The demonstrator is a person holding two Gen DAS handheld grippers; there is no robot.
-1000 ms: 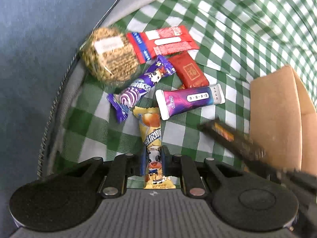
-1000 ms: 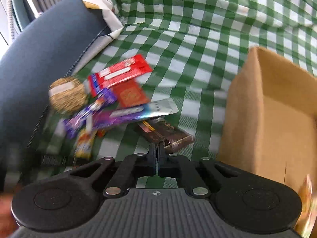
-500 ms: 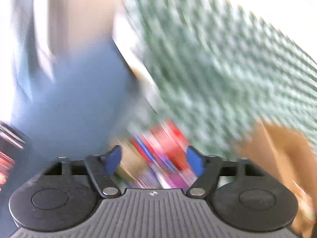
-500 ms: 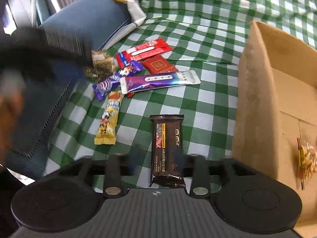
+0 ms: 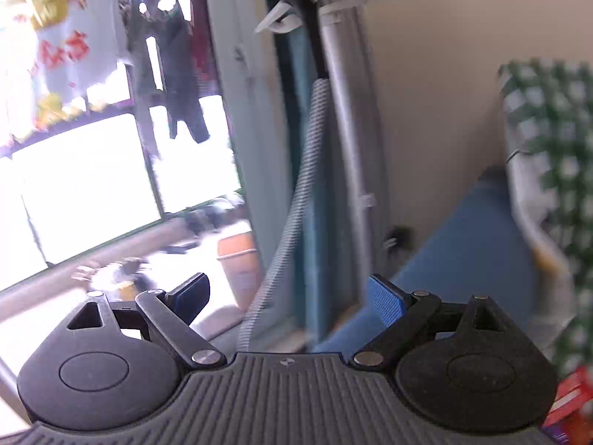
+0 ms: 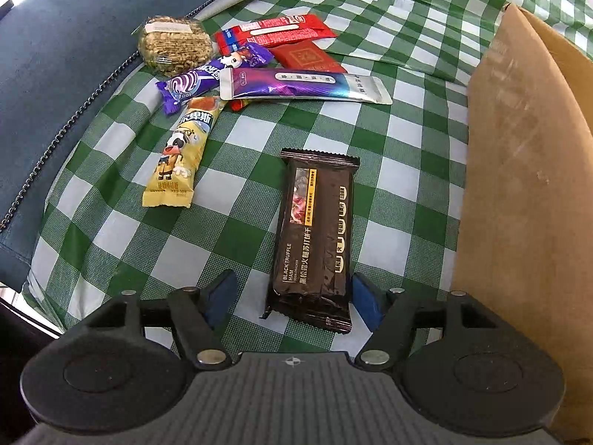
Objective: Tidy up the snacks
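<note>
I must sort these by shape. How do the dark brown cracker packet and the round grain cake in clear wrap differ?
The dark brown cracker packet is long, opaque and lies alone; the round grain cake in clear wrap is see-through and touches the pile. Both lie on the green checked cloth.

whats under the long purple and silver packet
An orange-red wrapper pokes out below the long purple and silver packet; the rest is covered, so I cannot tell what it is. The packet's upper edge overlaps the dark red packet. Elsewhere it lies on the checked cloth.
</note>
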